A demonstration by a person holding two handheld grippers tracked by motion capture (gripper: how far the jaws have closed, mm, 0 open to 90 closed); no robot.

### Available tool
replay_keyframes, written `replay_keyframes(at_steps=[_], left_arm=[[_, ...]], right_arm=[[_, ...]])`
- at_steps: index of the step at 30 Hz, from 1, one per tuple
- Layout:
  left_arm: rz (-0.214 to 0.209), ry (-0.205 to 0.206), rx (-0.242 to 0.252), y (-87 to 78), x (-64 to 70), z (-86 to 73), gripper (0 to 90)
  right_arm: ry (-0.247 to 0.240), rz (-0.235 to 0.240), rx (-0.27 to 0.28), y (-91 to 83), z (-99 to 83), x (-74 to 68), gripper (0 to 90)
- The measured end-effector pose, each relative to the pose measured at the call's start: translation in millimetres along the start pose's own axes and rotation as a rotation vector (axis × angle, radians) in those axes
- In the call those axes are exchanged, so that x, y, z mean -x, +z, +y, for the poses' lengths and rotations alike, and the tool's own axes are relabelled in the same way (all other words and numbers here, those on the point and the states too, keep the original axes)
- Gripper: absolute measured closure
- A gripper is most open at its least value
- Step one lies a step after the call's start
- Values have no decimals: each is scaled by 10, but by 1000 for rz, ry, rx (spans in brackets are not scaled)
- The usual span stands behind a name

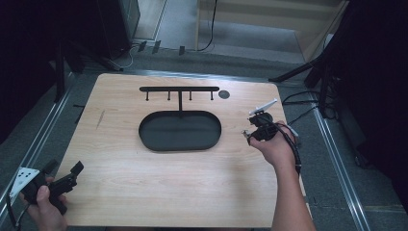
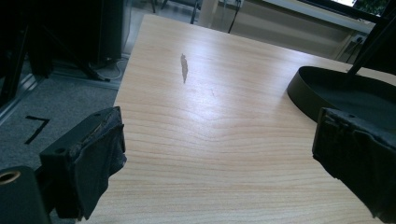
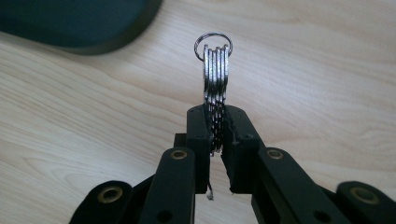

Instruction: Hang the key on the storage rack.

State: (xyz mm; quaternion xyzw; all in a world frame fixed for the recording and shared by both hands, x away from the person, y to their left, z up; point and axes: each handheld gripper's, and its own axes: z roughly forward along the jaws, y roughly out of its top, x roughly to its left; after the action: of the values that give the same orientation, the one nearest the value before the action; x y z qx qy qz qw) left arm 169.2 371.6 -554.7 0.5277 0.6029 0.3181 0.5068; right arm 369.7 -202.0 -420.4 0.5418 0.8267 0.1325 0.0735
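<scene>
Above table (image 3: 327,70), keys (image 3: 216,74) pinched in right claw (image 3: 216,135).

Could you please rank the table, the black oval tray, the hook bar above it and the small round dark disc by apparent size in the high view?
1. table
2. black oval tray
3. hook bar, narrower and far thinner than the tray
4. round dark disc, plainly the smallest
</scene>
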Motion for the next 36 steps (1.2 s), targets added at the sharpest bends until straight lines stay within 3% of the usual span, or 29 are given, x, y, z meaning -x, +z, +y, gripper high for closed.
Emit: replay_keyframes(at_steps=[6,14,26,36], left_arm=[[1,0,-4,5,4,2,30],[4,10,-9,10,15,2,30],[6,23,-19,17,24,5,30],[7,27,-22,24,29,8,30]], right_arm=[[-29,16,26,-173,216,-180,820],[-22,55,82,-389,444,-363,820],[-18,94,137,-515,618,-520,820],[-25,96,170,-611,749,-653,820]])
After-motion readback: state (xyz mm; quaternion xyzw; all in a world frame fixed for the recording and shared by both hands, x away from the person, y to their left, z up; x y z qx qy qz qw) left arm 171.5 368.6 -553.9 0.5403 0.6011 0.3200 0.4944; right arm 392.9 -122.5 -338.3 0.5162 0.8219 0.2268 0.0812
